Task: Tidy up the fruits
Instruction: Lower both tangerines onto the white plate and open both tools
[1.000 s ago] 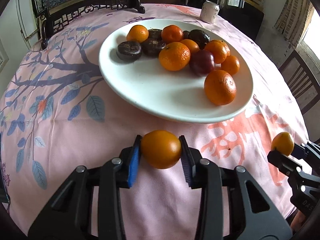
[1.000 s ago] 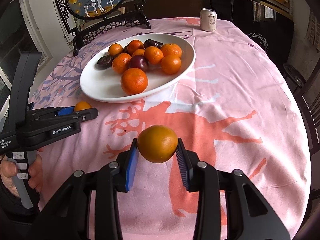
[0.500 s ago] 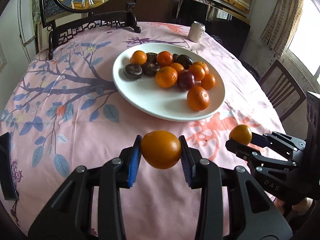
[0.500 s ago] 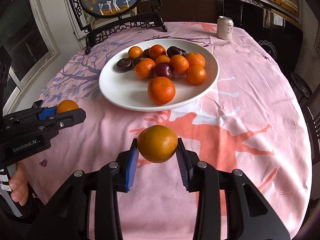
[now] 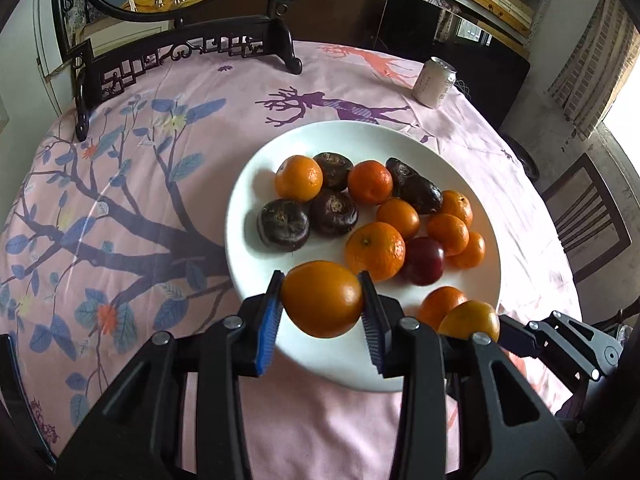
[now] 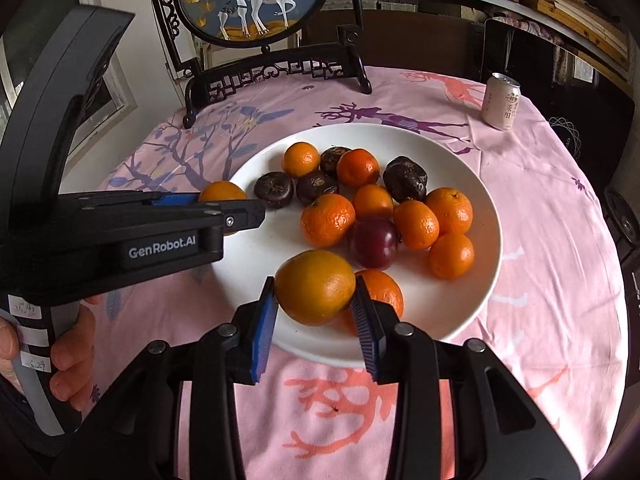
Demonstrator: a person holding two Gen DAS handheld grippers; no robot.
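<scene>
Two oranges remain off the plate, one clamped in each handheld gripper above the near side of the white plate (image 5: 460,152): the left gripper (image 5: 322,306) grips an orange (image 5: 322,300) between its blue pads, and the right gripper (image 6: 316,294) pinches its own orange (image 6: 315,286) just over the plate's front edge. On the plate sit a heap of mandarins (image 6: 327,220), a red plum (image 6: 373,243) and several dark, wrinkled fruits (image 5: 283,224) that could be water chestnuts, though their kind is hard to make out. Nothing else fruit-like shows on the pink printed tablecloth (image 6: 540,208), so the gathering looks nearly finished, with only these two releases left. A drinks can (image 6: 501,101) stands well apart at the far edge, by a deer-painted table screen (image 6: 256,0). One mandarin (image 6: 384,292) is half hidden behind the right gripper's orange, the holder's fingers (image 6: 74,344) are cut off at the frame's edge, and the table's near edge lies out of view.
</scene>
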